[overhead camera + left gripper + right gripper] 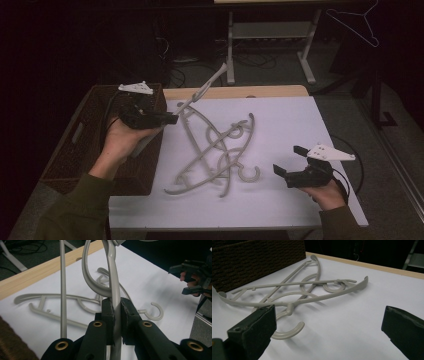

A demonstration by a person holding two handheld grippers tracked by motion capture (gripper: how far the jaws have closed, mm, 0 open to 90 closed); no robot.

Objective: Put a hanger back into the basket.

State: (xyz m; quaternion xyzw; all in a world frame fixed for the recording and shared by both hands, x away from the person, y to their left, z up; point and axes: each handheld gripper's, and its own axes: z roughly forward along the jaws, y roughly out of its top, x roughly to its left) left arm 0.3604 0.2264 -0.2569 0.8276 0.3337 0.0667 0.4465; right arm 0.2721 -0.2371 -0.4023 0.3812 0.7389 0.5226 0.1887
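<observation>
At the left edge of the surface (280, 200), just beside the wicker basket (75, 145), a grey plastic hanger (200, 95) tilts up toward the far side, pinched by its bar in the left gripper (115, 308), whose jaws are clamped tight on it; lifted like this, it looks bound for the basket. Two more hangers (215, 155) lie crossed and tangled mid-surface. Near the right edge, the right gripper (291, 161) hovers with jaws wide apart and empty, probably ready to steady or take the pile.
</observation>
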